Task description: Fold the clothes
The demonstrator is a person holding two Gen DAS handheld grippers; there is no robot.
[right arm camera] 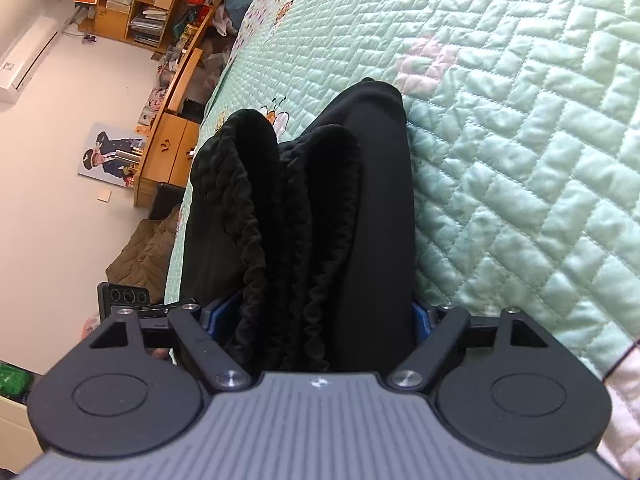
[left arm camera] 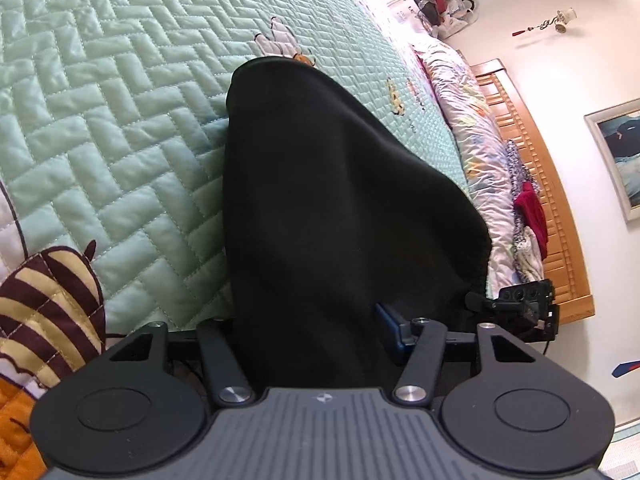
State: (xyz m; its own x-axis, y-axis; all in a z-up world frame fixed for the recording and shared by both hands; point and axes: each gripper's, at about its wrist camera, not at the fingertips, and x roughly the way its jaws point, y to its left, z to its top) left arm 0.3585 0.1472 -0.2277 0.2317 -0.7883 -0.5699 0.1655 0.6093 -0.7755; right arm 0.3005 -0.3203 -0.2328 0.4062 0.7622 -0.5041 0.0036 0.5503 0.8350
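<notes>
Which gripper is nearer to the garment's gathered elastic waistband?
Right. The right gripper has the ruffled waistband of the black garment bunched between its fingers. The left gripper grips only smooth cloth; no waistband shows there.

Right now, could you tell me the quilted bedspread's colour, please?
Pale mint green quilted bedspread, clearest in the right wrist view.

I can read no words or numbers anywhere. The only mark is a small pale emblem on the grey ribbed body of my left gripper (left arm camera: pixel 316 336), and the same one on my right gripper (right arm camera: pixel 320 320). Boxes on the far shelf (right arm camera: pixel 160 4) are too blurred to read.
</notes>
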